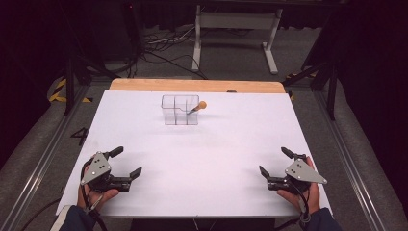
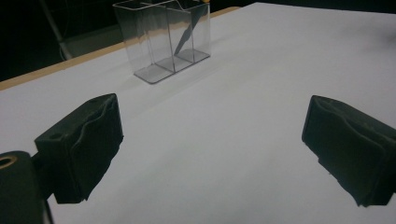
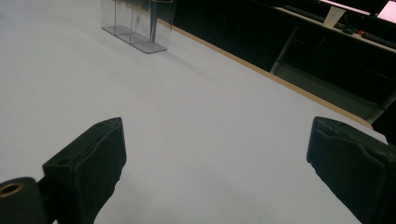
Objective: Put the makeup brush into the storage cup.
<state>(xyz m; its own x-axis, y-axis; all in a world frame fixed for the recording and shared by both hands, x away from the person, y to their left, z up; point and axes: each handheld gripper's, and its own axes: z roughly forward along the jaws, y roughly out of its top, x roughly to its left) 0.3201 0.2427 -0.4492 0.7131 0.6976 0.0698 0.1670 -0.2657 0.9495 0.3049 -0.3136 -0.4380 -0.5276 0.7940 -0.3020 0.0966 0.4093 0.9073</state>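
Observation:
A clear plastic organizer (image 1: pixel 180 109) with several compartments stands at the far middle of the white table (image 1: pixel 202 154). A tool with an orange round end (image 1: pixel 202 104) leans out of its right compartment. The same organizer (image 2: pixel 163 39) appears far off in the left gripper view, and the organizer (image 3: pixel 137 23) sits at the top left of the right gripper view. My left gripper (image 1: pixel 129 161) rests open near the front left corner, held by a hand. My right gripper (image 1: pixel 273 161) is open near the front right corner. Nothing lies between either pair of jaws.
A wooden strip (image 1: pixel 197 85) borders the table's far edge. Beyond it stand a white metal frame (image 1: pixel 235 33) and loose cables on the floor. Metal rails (image 1: pixel 41 154) run along both sides of the table.

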